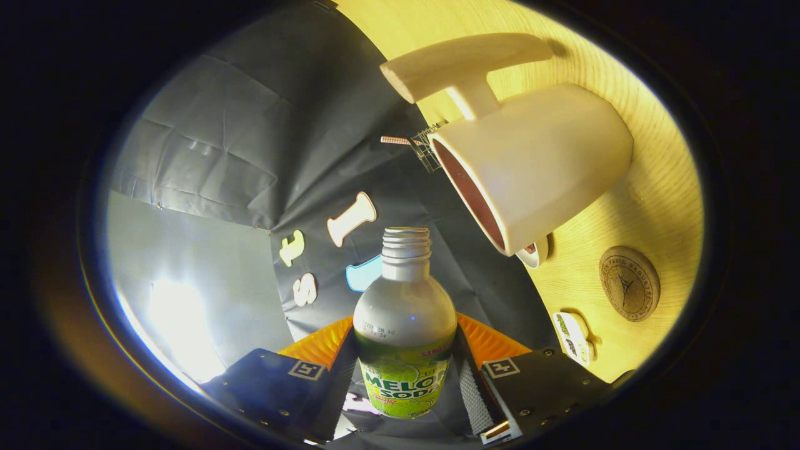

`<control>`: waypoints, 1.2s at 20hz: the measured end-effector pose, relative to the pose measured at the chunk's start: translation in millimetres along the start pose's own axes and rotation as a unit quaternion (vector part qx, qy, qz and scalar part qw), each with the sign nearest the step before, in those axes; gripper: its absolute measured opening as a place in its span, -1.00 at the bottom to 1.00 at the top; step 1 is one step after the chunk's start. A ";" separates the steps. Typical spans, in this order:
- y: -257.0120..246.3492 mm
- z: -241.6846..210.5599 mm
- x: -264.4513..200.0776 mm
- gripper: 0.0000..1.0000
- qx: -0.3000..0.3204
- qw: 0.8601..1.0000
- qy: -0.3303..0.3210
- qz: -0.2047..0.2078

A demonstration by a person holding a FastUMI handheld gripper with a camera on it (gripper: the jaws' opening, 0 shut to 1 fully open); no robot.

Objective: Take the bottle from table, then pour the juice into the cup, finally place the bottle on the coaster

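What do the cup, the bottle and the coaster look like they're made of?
Cup: matte glazed ceramic, likely, thick-walled. Bottle, clamped in the claw: probably metal or plastic, dull silvery sheen with threaded neck. Coaster: wood or cork, brown with an engraved mark.

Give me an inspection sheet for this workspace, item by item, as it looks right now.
Surface: light wooden table, seen tilted.
Job's things: bottle, uncapped, held between the fingers; white cup with a handle, beyond the bottle's mouth; round coaster on the table beside the cup.
Clutter: small white cap by the cup; small labelled item near the coaster.
Grippers: gripper shut on the bottle.
Cables: nothing seen.
Surroundings: black cloth wall.
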State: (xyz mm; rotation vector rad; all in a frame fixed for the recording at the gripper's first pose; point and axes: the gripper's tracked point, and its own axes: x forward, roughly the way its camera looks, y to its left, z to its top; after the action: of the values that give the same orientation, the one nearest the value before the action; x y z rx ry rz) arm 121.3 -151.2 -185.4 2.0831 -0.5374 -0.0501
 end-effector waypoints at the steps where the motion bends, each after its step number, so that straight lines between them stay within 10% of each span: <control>1: 0.0 0.6 0.2 0.54 -0.001 1.000 0.000 -0.001; 15: 5.3 8.2 -0.9 0.54 -0.043 0.999 0.007 0.001; 24: 6.1 -3.2 -11.3 0.53 -0.209 0.976 0.051 -0.039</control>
State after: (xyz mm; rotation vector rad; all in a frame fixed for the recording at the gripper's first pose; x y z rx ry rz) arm 109.7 -147.0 -180.7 1.6826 -0.3470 -0.0925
